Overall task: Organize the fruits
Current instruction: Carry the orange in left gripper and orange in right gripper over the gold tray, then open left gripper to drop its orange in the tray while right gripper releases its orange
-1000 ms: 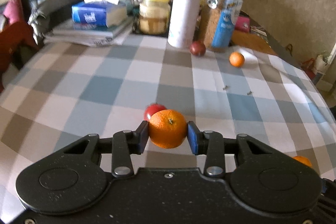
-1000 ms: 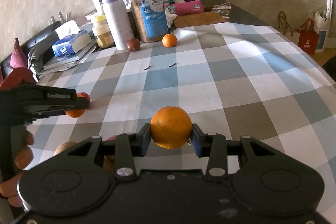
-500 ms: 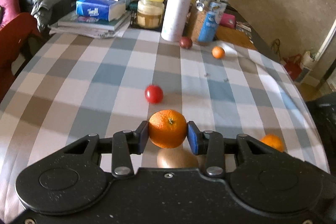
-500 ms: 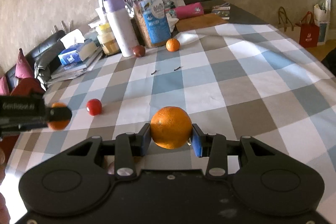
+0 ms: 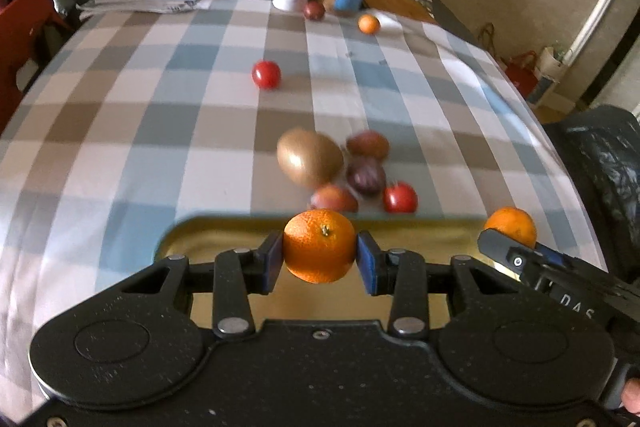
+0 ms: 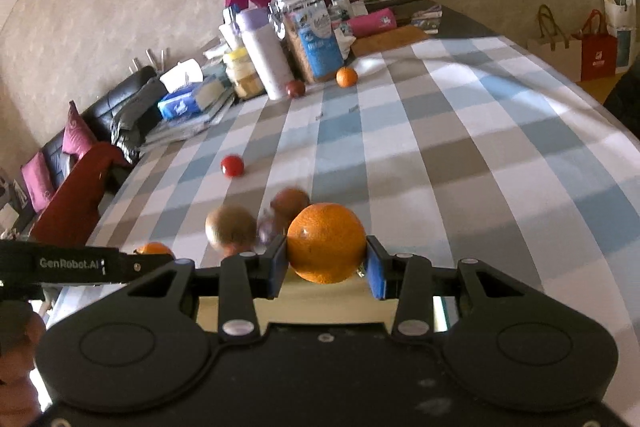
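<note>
Left wrist view: the left tool (image 5: 320, 258) is clamped on an orange (image 5: 319, 245), held above the far rim of a yellow tray (image 5: 224, 233) just below the fingers. Ahead of the tool, a kiwi (image 5: 310, 157), dark plums (image 5: 366, 175) and a tomato (image 5: 400, 197) are bunched on the checked surface (image 5: 120, 131); another tomato (image 5: 266, 74) sits further out. At the right of the tool, the right tool is seen with a second orange (image 5: 512, 225).

Risk: if released over the rim, the orange is likely bounced out into the cluster.

Right wrist view: the right tool (image 6: 326, 265) is clamped on its orange (image 6: 326, 242), tray edge beneath. The left tool is close at the left; a collision is possible if both are lowered together. Round fruit is likely rolled if dropped from height.
</note>
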`<control>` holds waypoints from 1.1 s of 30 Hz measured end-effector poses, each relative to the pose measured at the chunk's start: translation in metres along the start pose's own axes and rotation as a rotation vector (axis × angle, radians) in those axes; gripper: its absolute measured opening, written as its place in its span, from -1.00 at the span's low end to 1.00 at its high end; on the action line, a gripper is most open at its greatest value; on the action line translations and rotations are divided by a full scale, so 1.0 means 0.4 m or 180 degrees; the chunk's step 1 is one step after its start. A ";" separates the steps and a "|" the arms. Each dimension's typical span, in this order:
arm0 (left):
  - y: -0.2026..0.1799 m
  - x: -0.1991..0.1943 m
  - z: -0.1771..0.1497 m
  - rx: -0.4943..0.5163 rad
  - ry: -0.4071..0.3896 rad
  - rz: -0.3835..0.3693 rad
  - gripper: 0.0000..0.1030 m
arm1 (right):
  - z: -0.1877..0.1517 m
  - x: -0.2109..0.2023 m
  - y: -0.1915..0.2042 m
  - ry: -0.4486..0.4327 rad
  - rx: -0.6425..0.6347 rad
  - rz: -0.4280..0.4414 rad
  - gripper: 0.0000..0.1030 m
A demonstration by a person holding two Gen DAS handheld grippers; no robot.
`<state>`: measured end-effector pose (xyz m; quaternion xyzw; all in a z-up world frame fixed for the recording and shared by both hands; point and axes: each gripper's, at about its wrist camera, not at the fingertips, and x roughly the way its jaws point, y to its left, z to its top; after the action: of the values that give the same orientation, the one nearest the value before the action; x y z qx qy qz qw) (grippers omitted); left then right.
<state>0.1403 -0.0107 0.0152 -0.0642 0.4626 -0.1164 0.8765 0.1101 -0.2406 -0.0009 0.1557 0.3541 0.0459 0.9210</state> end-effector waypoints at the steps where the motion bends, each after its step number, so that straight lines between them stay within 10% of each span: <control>1: -0.001 -0.003 -0.012 0.0006 0.0002 -0.0002 -0.08 | -0.013 -0.007 -0.001 0.0030 -0.0008 -0.0012 -0.18; 33: -0.044 -0.010 -0.134 0.0198 -0.0123 0.0203 0.09 | -0.089 -0.040 0.046 0.0094 -0.0526 -0.0243 -0.17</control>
<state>0.0912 -0.0267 -0.0079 -0.0244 0.4435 -0.1014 0.8902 0.0749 -0.2173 -0.0096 0.0649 0.3683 0.0421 0.9265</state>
